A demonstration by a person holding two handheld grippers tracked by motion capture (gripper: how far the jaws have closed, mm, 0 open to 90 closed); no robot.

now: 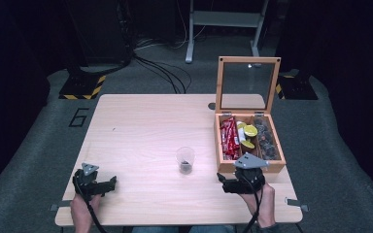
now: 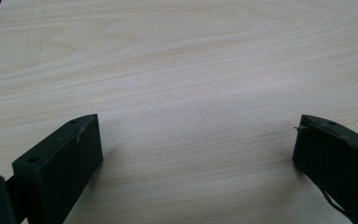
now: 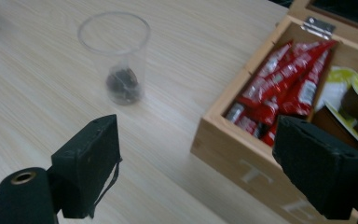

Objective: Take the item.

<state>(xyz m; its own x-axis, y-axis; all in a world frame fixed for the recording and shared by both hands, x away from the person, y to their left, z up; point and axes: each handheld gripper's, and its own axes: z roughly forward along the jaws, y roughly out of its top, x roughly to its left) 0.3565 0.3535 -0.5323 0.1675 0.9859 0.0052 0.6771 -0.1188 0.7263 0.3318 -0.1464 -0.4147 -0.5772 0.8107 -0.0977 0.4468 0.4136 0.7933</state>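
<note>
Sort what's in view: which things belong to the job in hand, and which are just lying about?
In the job: clear cup with a dark lump inside; open wooden box; red sachets; right gripper, open.

Lying about: floor cables; metal stand.

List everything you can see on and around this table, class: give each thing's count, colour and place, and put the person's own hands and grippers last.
Table: one, pale wood, centre of the high view.
Clear cup: one, transparent with a dark item at the bottom, upright at mid-table.
Wooden box: one, light brown, lid raised, on the table's right side.
Red sachets: several, in the box's left compartment.
Yellow-lidded pods: a few, in the middle compartment.
Dark items: several, in the right compartment.
Metal stand: one, grey, on the floor beyond the table.
Left gripper: black, jaws open over bare table.
Right gripper: black, jaws open, near the box's front corner.
</note>
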